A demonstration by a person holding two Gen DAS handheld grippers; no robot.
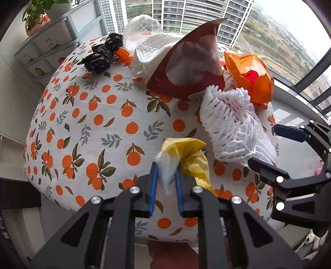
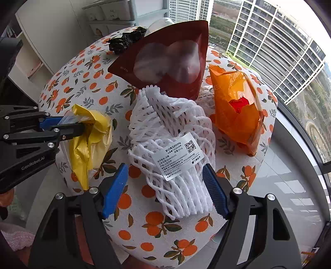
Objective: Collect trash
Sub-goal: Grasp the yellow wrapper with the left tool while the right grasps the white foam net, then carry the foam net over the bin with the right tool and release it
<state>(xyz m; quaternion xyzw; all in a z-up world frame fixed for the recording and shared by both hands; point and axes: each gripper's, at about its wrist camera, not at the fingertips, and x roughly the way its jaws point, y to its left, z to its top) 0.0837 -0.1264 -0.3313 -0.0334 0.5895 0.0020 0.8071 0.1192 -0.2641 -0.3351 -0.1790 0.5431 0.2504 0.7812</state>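
Note:
My left gripper (image 1: 166,175) is shut on a crumpled yellow and clear plastic bag (image 1: 186,153); the bag also shows in the right wrist view (image 2: 91,136), held just above the tablecloth. My right gripper (image 2: 165,182) is open, its blue pads on either side of a white foam fruit net (image 2: 173,149) with a printed label. It shows at the right of the left wrist view (image 1: 266,144), next to the net (image 1: 231,124). Behind lie a dark red pouch (image 2: 169,60), an orange wrapper (image 2: 235,103), a black bag (image 1: 101,53) and clear plastic (image 1: 142,31).
The round table has an orange-print cloth (image 1: 93,115). A big window (image 1: 289,51) runs along the far and right side. Grey shelves with a potted plant (image 1: 37,14) stand at the far left. An orange cap (image 1: 122,53) lies by the black bag.

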